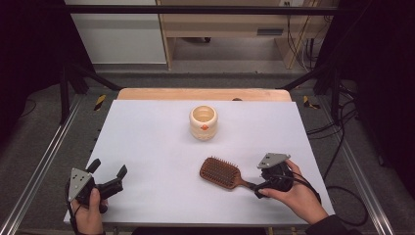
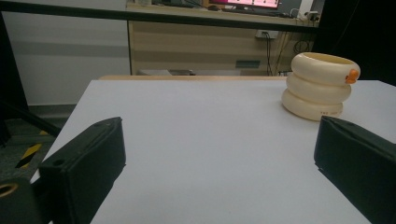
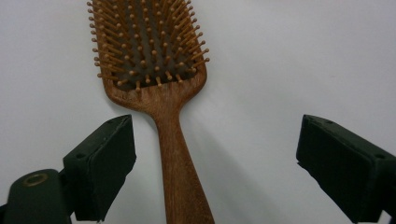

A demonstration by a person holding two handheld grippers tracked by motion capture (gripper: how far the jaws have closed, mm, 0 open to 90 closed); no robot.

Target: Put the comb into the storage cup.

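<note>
Two spread-jawed grippers at the near edge of the white table: right gripper straddling the handle of the wooden paddle hairbrush, bristles up, right of centre; left gripper idle, gaping. Likely the approach before the grasp; next, probably centring the off-left handle, then closing. From the left gripper view, an orange knob on the cream ringed pot, a mere smudge from above.
</note>
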